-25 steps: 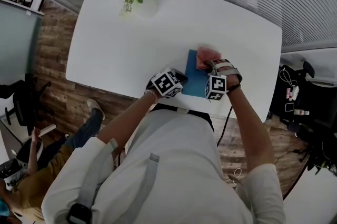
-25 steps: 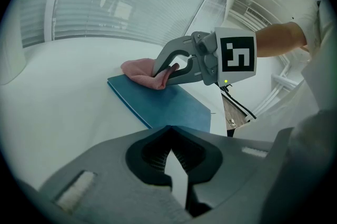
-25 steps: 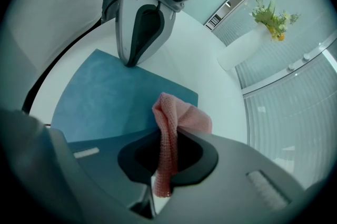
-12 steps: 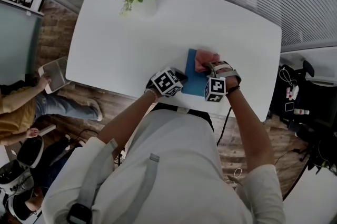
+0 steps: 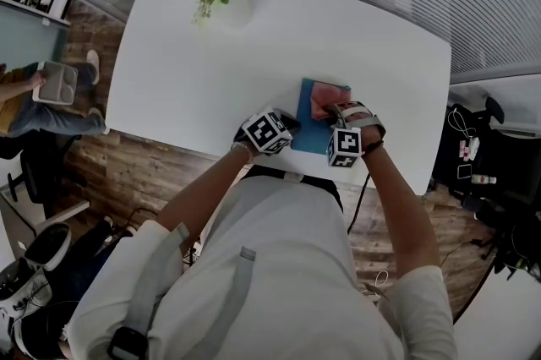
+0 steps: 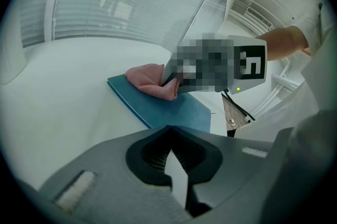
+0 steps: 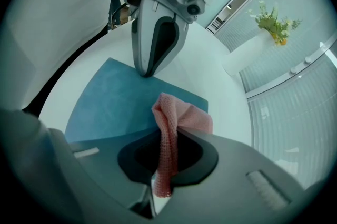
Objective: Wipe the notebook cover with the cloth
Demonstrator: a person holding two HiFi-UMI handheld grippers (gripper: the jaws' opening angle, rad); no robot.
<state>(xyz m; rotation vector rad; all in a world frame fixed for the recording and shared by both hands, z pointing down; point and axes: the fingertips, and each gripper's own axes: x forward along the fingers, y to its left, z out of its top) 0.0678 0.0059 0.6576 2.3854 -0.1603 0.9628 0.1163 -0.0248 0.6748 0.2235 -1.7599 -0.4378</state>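
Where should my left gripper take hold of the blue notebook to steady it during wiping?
Probably its bare left edge, coming in low from the left. The notebook lies flat and thin on the table, and the right gripper holds the cloth on its far right part, leaving that side free. The shut left gripper points there.

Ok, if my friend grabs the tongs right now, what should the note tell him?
Left tongs: shut, empty, tip at the edge of the blue notebook, likely steadying it.
Right tongs: shut on the pink cloth, which sits on the notebook cover.
The notebook lies flat on the white table, near the front edge.
Done: cloth gripped and on the cover.
Left: rub it across the cover; the pictures don't show how much is wiped.
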